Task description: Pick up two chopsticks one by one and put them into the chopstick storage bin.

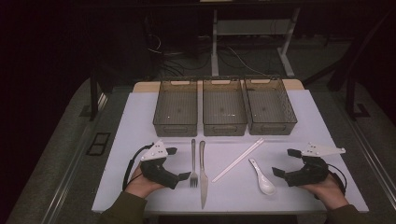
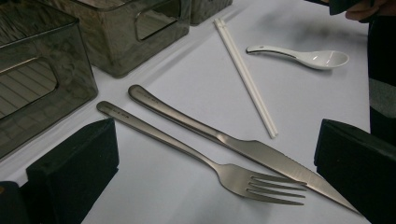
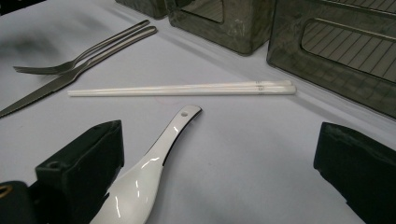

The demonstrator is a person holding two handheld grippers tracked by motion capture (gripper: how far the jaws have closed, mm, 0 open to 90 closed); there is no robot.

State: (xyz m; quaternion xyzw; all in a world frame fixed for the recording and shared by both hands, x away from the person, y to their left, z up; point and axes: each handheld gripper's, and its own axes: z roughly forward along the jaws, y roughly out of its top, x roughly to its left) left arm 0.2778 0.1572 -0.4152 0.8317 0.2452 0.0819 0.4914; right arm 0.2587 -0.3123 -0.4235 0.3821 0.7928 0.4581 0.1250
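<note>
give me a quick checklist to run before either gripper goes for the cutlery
1. Left gripper open: ok, jaws stand wide apart, nothing between them.
2. Right gripper open: ok, jaws wide apart, nothing held.
3. Fork and knife separable: not ok, they lie side by side, apparently touching near the fork's tines; grabbing one may drag the other.
4. Chopsticks together as a pair: ok, lying parallel and touching.
5. Spoon within the right gripper's line: ok, its bowl sits right by one jaw.
6. Three bins ready to receive: ok, all look empty and upright in a row.
</note>
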